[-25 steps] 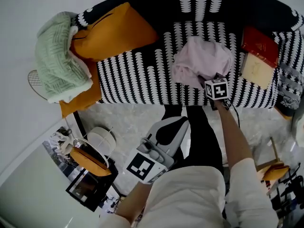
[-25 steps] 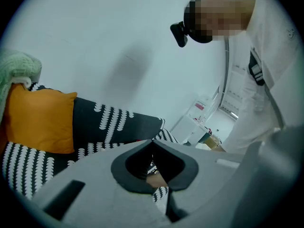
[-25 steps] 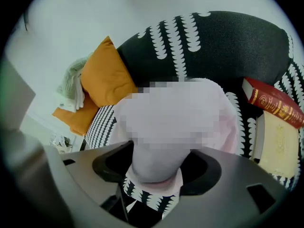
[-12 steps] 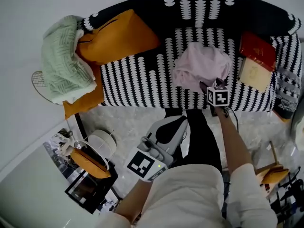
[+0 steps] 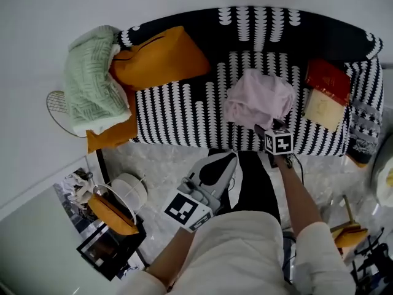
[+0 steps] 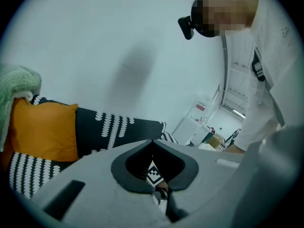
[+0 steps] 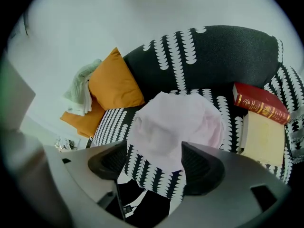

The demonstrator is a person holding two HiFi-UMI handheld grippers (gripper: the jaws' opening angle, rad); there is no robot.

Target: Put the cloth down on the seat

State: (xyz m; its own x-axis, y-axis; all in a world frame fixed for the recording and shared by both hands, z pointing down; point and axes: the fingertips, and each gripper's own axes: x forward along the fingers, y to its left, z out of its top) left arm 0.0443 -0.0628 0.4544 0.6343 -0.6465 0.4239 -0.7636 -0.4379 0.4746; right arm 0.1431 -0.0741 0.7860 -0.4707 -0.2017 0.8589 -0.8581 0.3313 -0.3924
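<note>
The pale pink cloth [image 5: 258, 98] lies crumpled on the black-and-white patterned sofa seat [image 5: 184, 112], free of both grippers. In the right gripper view the cloth [image 7: 175, 125] spreads out just beyond the jaws. My right gripper [image 5: 270, 133] sits at the seat's front edge just below the cloth. It is open [image 7: 154, 163], with nothing between its pads. My left gripper [image 5: 231, 157] hangs lower, over the floor in front of the sofa. It is shut [image 6: 152, 144] and empty.
An orange cushion [image 5: 161, 57] and a green knitted blanket [image 5: 92, 85] fill the sofa's left end. A red book [image 5: 327, 77] and a cream book [image 5: 322, 108] lie at its right end. A small fan [image 5: 128, 189] stands on the marble floor.
My right gripper has let go of the pink cloth and drawn back toward the seat's front edge. The cloth stays on the seat. The left gripper has hardly moved.
</note>
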